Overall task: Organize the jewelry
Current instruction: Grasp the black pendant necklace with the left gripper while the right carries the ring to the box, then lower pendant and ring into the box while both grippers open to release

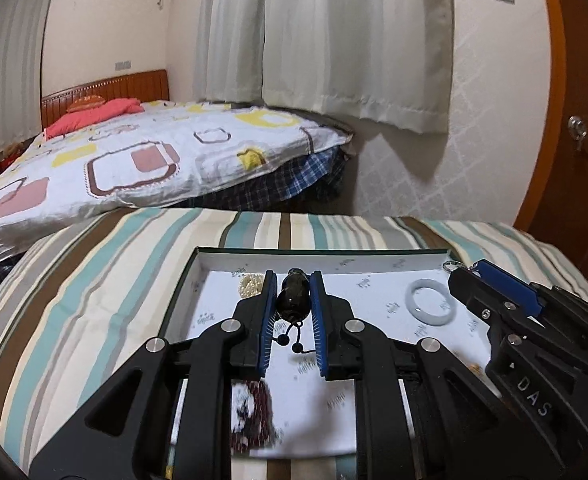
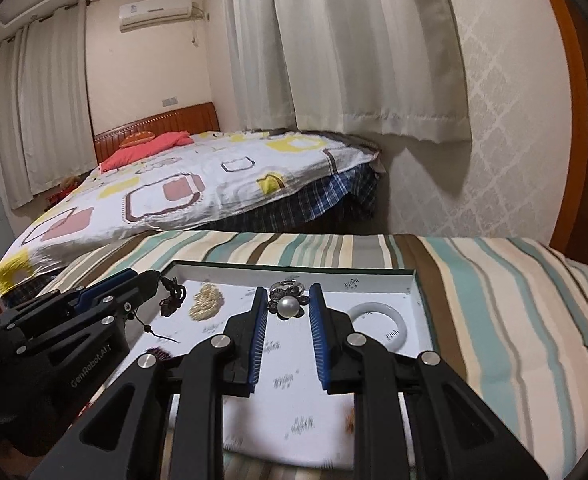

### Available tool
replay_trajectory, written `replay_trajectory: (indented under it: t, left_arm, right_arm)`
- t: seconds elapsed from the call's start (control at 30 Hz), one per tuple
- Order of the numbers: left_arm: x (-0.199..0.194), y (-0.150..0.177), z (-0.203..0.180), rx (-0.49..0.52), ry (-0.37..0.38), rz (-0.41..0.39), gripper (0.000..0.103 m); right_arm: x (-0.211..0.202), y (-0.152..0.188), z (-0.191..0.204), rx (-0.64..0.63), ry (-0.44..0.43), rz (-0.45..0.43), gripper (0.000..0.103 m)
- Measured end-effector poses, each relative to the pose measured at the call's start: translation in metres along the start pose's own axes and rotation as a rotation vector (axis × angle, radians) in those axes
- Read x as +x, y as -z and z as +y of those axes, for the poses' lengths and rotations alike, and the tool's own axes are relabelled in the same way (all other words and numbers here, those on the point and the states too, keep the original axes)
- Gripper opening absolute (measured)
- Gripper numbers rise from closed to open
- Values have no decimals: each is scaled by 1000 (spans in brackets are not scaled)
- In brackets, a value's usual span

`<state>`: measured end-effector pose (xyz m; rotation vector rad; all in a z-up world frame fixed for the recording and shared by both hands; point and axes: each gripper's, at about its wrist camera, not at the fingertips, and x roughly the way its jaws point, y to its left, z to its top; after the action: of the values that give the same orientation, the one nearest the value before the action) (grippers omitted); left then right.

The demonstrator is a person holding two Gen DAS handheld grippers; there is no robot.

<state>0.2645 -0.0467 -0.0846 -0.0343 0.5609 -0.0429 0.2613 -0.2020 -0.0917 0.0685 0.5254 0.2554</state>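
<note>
A shallow white tray [image 1: 373, 258] lies on a striped cushion. My left gripper [image 1: 292, 280] is shut on a dark bead bracelet [image 1: 292, 296] with a black cord, held over the tray. My right gripper [image 2: 288, 294] is shut on a pearl ring [image 2: 288, 306] with a silver setting. The right gripper also shows in the left wrist view [image 1: 463, 270]. The left gripper and the dark bracelet [image 2: 172, 294] show in the right wrist view. A white jade bangle [image 1: 431, 302] lies at the tray's right, and also shows in the right wrist view [image 2: 377, 326]. A small pearl heap [image 2: 206, 302] lies at the left.
A dark red beaded item [image 1: 254, 412] lies blurred near the tray's front left. The striped cushion [image 2: 493, 300] surrounds the tray. A bed [image 1: 134, 160] with a patterned cover stands behind, with curtains and a wooden door [image 1: 581, 140] at the right.
</note>
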Motion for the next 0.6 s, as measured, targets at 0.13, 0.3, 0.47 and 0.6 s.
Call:
replay_trajectory:
  t: [0.13, 0.3, 0.47, 0.6]
  left_arm:
    - [32, -1, -2, 9, -6, 53, 17]
    - [60, 2, -4, 17, -11, 115, 17]
    - [81, 6, -4, 20, -30, 193, 17]
    - [91, 10, -5, 29, -43, 235, 17]
  right_arm:
    - [29, 3, -5, 10, 9, 52, 22]
    - [58, 11, -10, 23, 20, 130, 22]
    - [72, 11, -11, 27, 33, 188, 22]
    - [80, 9, -10, 19, 42, 234, 22]
